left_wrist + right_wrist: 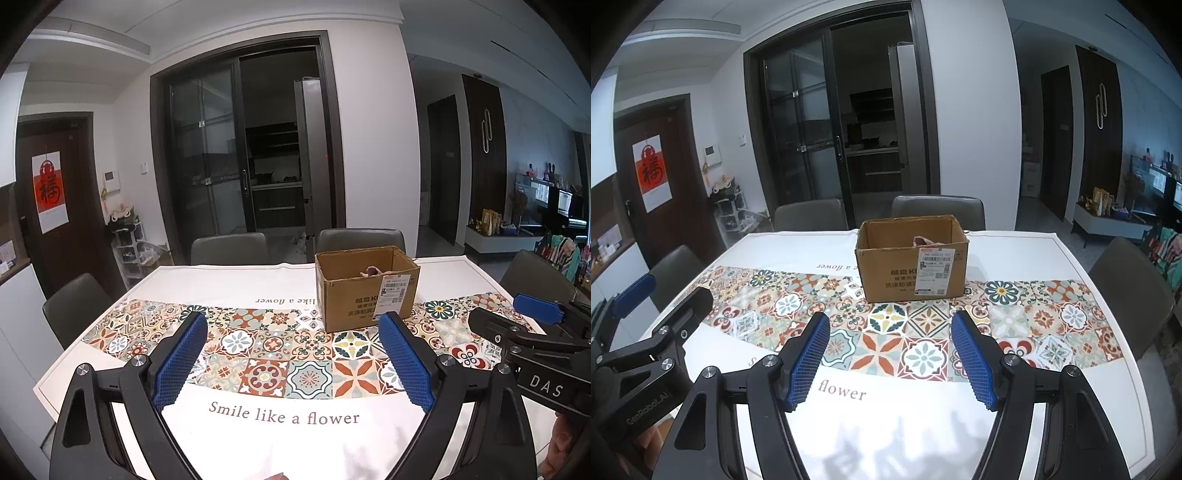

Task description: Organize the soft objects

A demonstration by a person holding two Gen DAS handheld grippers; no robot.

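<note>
With nothing soft visible outside the box, the sensible step is to draw both tools back without nudging the cardboard box (911, 258). The left hand-held gripper (293, 363) gapes wide and empty; the right hand-held gripper (891, 360) is open and empty too. A pinkish soft object (923, 240) sits inside the box on the worktop (1015, 435), barely peeking above the rim.

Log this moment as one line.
left gripper: open, empty | right gripper: open, empty | cardboard box: on table, pink soft item inside
</note>
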